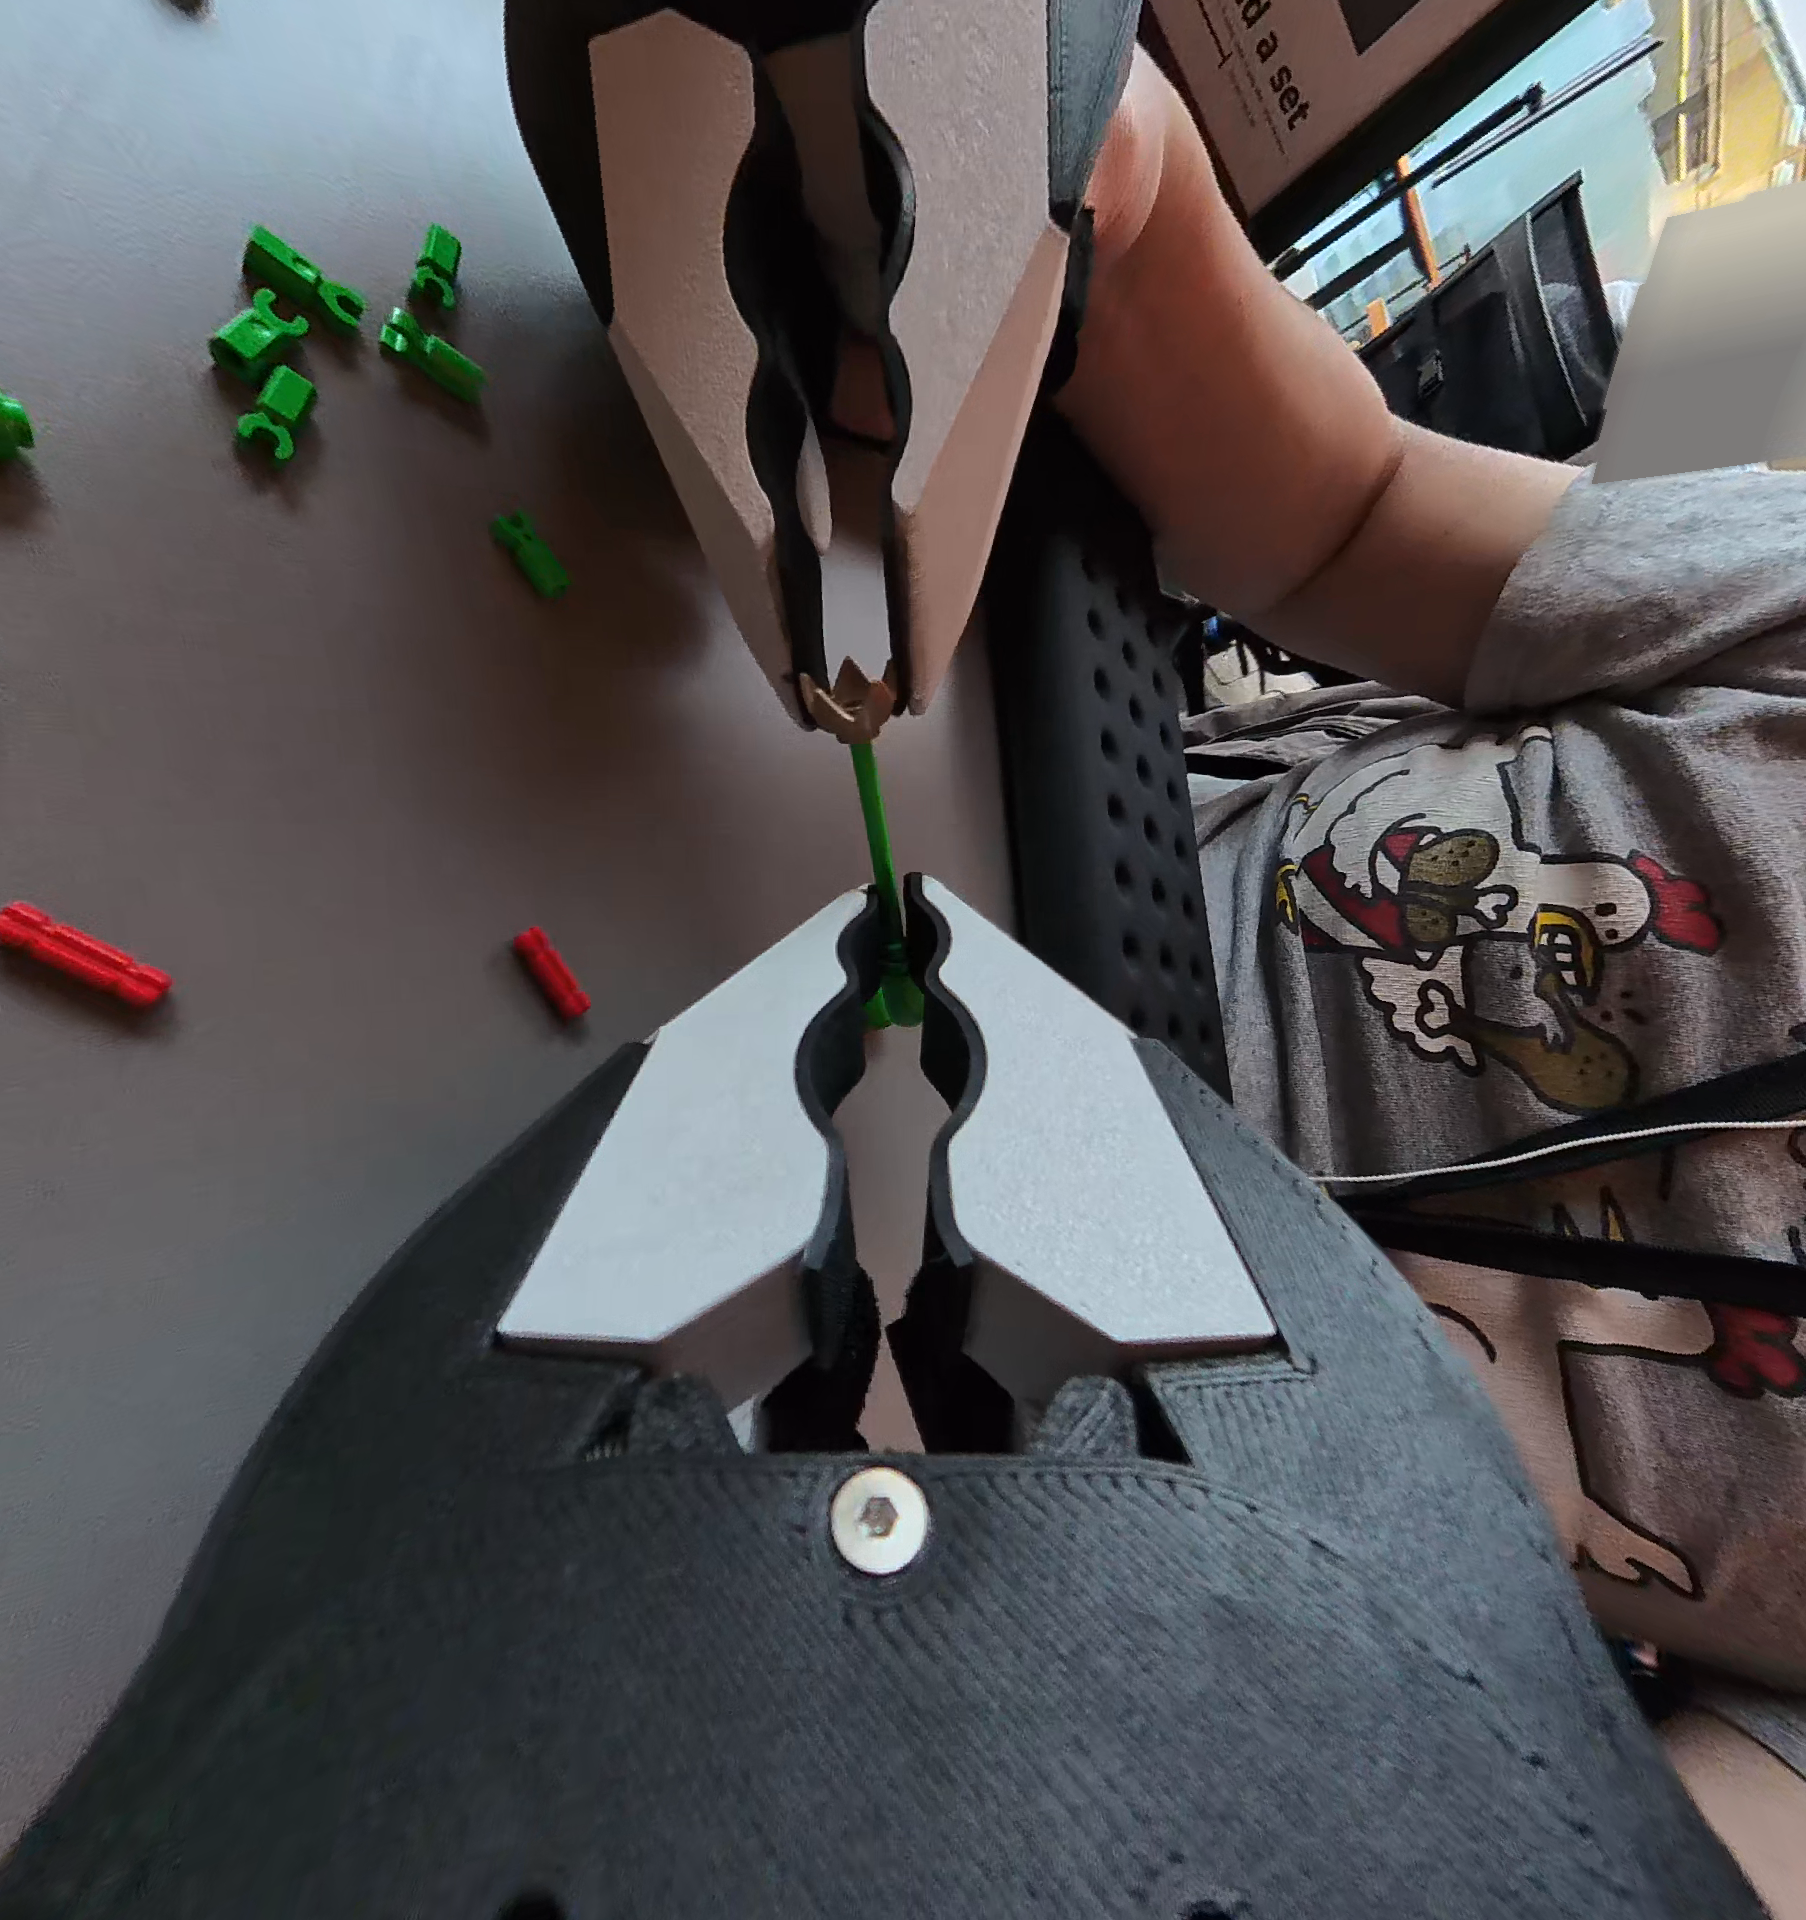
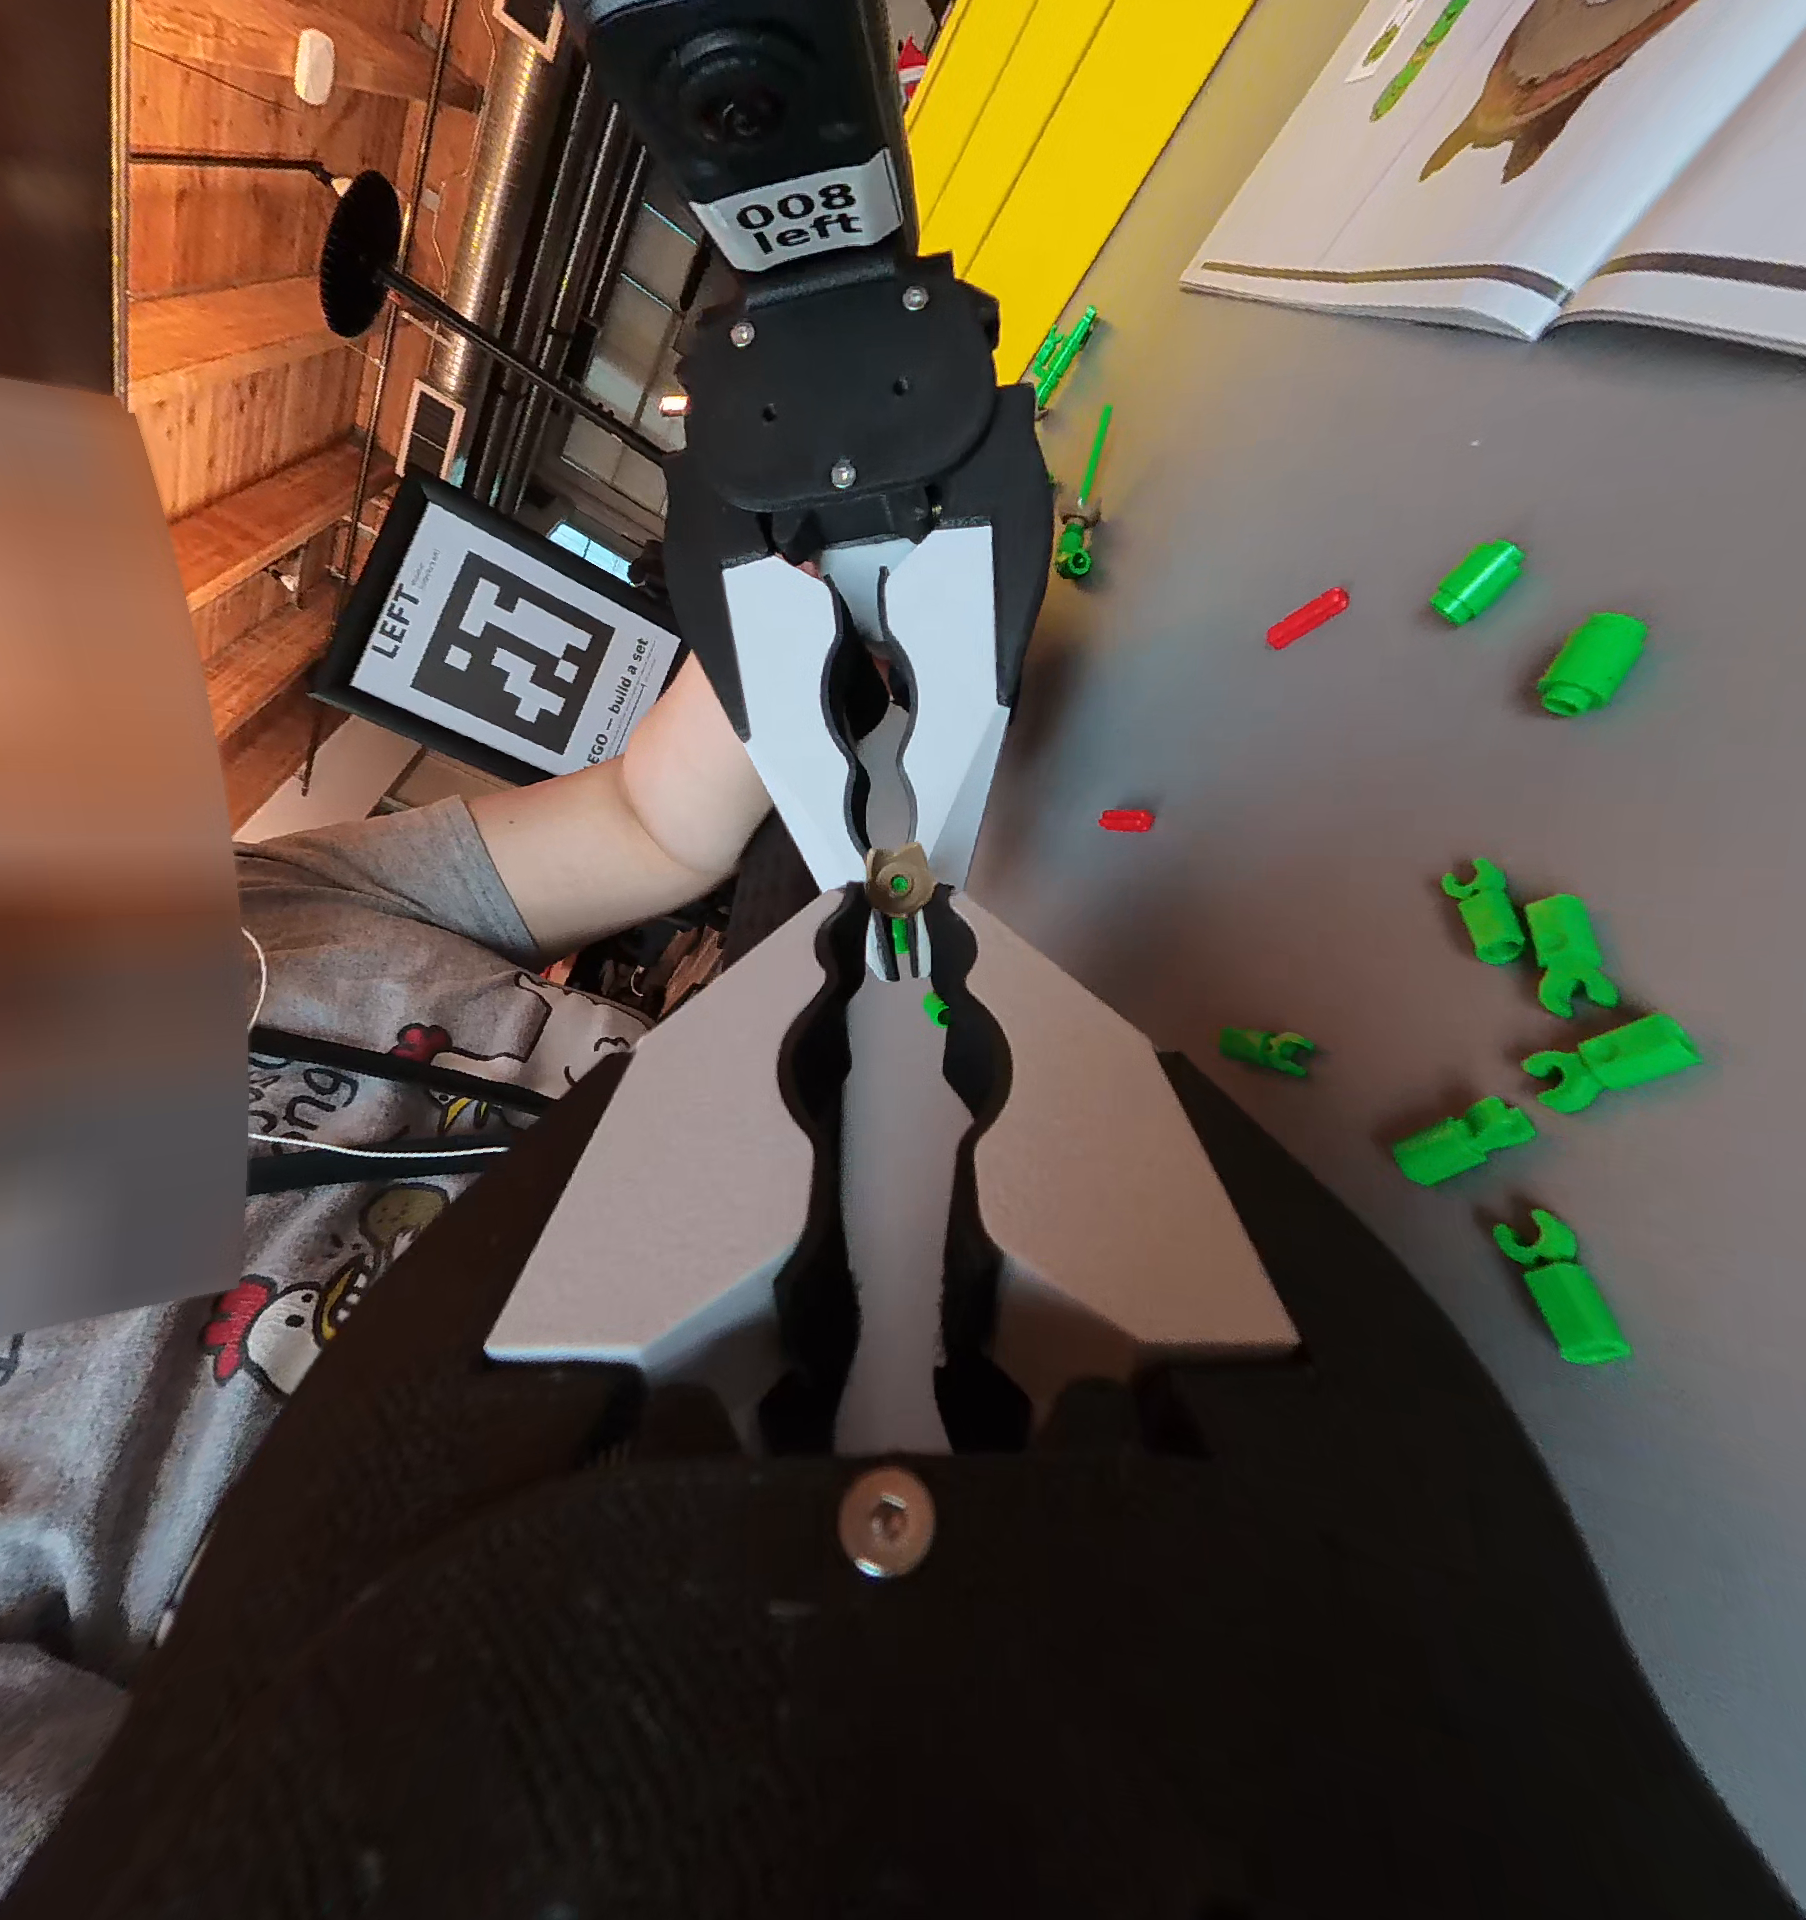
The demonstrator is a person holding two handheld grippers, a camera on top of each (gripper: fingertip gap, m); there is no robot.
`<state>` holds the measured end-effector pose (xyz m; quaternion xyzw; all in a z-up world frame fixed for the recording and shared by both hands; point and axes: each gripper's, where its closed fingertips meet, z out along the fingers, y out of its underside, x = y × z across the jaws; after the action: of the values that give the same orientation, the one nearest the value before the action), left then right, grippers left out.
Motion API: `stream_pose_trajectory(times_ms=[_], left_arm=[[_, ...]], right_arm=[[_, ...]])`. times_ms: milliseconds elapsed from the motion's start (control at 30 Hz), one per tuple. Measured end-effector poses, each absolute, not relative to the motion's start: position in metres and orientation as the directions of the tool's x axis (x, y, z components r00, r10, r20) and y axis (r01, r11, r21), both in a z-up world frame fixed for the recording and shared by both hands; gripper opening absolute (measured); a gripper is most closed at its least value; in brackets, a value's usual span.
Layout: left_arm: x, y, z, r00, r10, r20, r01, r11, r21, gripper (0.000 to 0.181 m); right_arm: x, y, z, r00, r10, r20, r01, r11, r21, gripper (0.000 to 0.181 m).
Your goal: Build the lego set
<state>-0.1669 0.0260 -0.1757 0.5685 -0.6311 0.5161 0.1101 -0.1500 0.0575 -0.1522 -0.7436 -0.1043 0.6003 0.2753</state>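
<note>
Going left to right in the left wrist view, loose green clips point(image 1: 286, 312) and two red pins point(image 1: 78, 954) lie scattered on the grey bench point(image 1: 255, 1143), well apart from the tools. At the middle, the left tool point(image 1: 891, 894) pinches the lower end of a thin green stem point(image 1: 871, 821), its fingers nearly closed on it. The right tool point(image 1: 857, 698) comes from above, tip to tip, gripping a small tan flower piece point(image 1: 849, 704) that sits on the stem's upper end. Both are held in the air above the bench edge. Right of them a black perforated chair back point(image 1: 1107, 748) and the person's grey printed shirt point(image 1: 1501, 935) fill the background. In the right wrist view, more green clips point(image 2: 1564, 1039), green cylinders point(image 2: 1595, 660) and an open booklet point(image 2: 1605, 208) lie to the right of the tools.
</note>
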Motion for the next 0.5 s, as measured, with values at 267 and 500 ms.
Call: stream_pose_trajectory(times_ms=[267,500], left_arm=[[-0.1661,0.0276,-0.1745,-0.333,-0.61,0.719,-0.824,-0.182,-0.537,0.0],[-0.1692,0.0272,-0.1755,-0.343,-0.618,0.708,-0.83,-0.154,-0.536,0.001]], right_arm=[[-0.1506,0.0574,-0.1514,0.263,0.493,-0.829,-0.178,-0.82,-0.544,0.008],[-0.1541,0.0542,-0.1523,0.252,0.498,-0.829,-0.152,-0.826,-0.543,0.006]])
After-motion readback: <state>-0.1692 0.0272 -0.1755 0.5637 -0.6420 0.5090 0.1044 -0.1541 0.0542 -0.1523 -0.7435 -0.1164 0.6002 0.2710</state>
